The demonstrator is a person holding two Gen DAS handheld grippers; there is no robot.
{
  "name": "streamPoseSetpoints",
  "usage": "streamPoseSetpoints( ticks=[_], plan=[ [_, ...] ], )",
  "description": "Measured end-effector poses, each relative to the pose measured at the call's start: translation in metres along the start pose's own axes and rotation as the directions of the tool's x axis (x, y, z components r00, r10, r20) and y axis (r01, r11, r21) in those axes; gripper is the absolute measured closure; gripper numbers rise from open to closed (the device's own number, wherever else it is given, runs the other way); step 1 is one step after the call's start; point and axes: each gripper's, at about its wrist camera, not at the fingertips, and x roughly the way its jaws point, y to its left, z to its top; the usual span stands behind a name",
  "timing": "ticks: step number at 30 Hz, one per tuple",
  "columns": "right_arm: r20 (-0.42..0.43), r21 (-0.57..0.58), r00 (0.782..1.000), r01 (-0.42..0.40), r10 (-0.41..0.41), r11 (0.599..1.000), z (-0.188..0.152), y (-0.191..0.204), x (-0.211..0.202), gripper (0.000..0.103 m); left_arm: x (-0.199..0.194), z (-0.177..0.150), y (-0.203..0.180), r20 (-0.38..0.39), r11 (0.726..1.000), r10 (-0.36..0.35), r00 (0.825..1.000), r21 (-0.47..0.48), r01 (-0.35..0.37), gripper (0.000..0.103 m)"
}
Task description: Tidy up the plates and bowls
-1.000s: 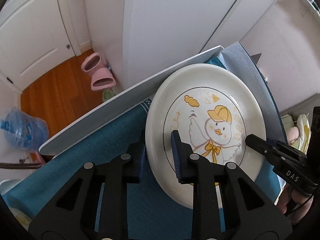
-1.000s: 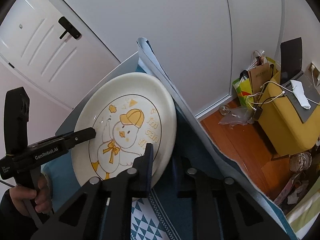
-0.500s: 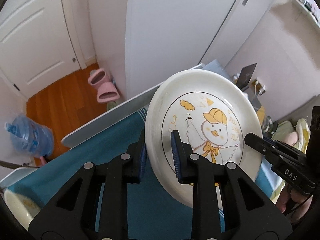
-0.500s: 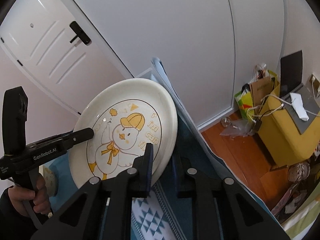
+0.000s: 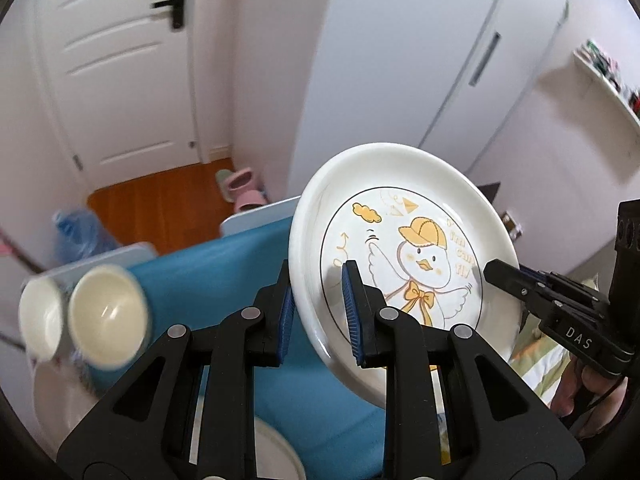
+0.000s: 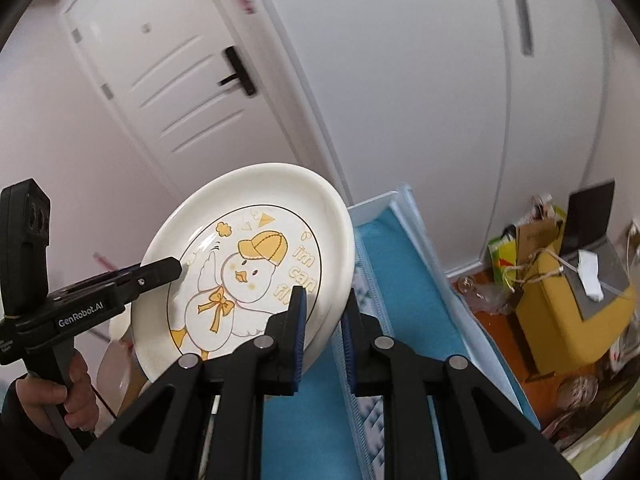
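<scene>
White plate (image 5: 404,264) clamped by left hand-held gripper (image 5: 320,312) and right hand-held gripper (image 6: 322,332); two blurred bowls (image 5: 106,316) beyond.

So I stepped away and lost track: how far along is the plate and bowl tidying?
Nothing looks finished. In hand: the duck plate, off the table, left gripper and right gripper clamped on opposite rims. Left: setting it down, and the two bowls lying tipped.

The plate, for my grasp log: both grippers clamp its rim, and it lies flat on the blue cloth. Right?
Not quite. Both grippers, left and right, do clamp the plate by its rim, but the left wrist view shows it lifted and tilted above the blue cloth, not flat on it.
</scene>
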Motion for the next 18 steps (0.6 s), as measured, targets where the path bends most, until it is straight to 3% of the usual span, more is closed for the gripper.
streamPoseSetpoints(
  ticks=[7, 14, 18],
  plan=[
    [-0.064, -0.16, 0.99, -0.134, 0.125, 0.978, -0.02, 0.041, -0.007, 0.088, -0.06, -0.063, 0.024, 0.043, 0.978, 0.133, 0.99, -0.165, -0.124, 0.083],
    [-0.216, -0.28, 0.948, -0.29, 0.235, 0.915, -0.062, 0.077, 0.033, 0.088, -0.072, -0.138, 0.064, -0.014, 0.903, 0.254, 0.967, -0.355, -0.243, 0.083],
    [-0.288, -0.32, 0.924, -0.341, 0.252, 0.884, -0.093, 0.091, 0.062, 0.088, -0.068, -0.176, 0.093, -0.061, 0.856, 0.279, 0.958, -0.436, -0.277, 0.083]
  ],
)
